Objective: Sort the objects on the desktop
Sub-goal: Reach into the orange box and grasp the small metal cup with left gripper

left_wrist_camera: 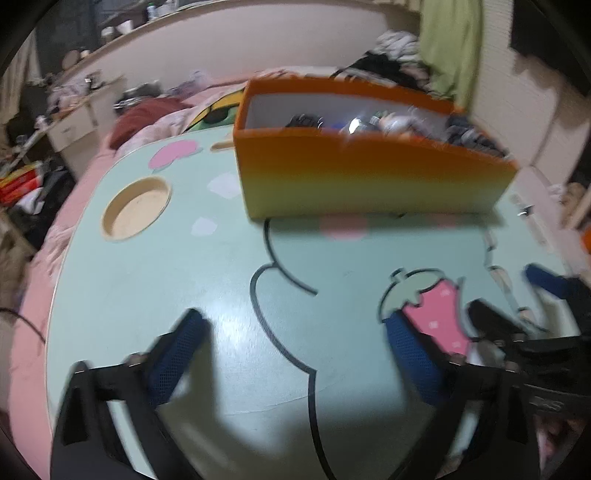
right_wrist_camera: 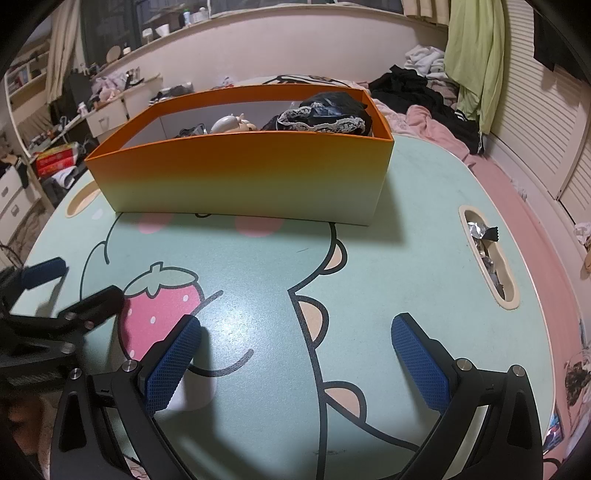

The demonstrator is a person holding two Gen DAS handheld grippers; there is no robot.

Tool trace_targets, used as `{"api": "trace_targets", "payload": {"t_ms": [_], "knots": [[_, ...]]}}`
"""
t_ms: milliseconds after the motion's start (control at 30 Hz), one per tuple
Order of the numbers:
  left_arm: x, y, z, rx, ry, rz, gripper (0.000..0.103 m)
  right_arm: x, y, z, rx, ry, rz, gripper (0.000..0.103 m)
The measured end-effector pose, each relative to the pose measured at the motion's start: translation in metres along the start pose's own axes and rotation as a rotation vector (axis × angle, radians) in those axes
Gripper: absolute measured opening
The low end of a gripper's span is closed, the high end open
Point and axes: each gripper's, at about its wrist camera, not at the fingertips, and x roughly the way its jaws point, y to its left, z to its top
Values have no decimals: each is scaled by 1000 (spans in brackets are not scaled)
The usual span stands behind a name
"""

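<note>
A green cloth (right_wrist_camera: 474, 55) hangs at one o'clock; clothes (right_wrist_camera: 417, 88) heap below it, shelf (right_wrist_camera: 155, 29) clutter at eleven.

Box (right_wrist_camera: 243, 181) sits on table (right_wrist_camera: 424, 206) at 12 o'clock, items inside. Slot (right_wrist_camera: 487, 258) w/ wrappers at 2 o'clock; round recess (left_wrist_camera: 136, 208) at 10, left-wrist view.

No legible text, label or number on any surface.
</note>
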Motion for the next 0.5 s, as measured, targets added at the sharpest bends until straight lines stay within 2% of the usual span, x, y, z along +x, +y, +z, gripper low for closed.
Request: {"api": "trace_targets", "payload": {"t_ms": [33, 100, 167, 233, 333, 367, 433, 500], "knots": [[-7, 4, 6, -6, -18, -5, 72, 0, 2, 0, 0, 0, 0, 103], [-31, 6, 23, -3, -79, -43, 68, 0, 2, 0, 1, 0, 1, 103], [-46, 3, 46, 26, -106, -103, 61, 0, 2, 0, 1, 0, 1, 103], [-47, -5, 70, 50, -79, -162, 53, 0, 3, 0, 1, 0, 1, 103], [-19, -21, 109, 83, 26, -220, 53, 0, 3, -1, 1, 0, 1, 103], [-7, -25, 119, 91, 53, -215, 54, 0, 3, -1, 1, 0, 1, 103], [20, -38, 135, 121, 109, -145, 54, 0, 4, -1, 1, 0, 2, 103], [29, -44, 141, 144, 123, -112, 54, 0, 4, -2, 1, 0, 1, 103]]}}
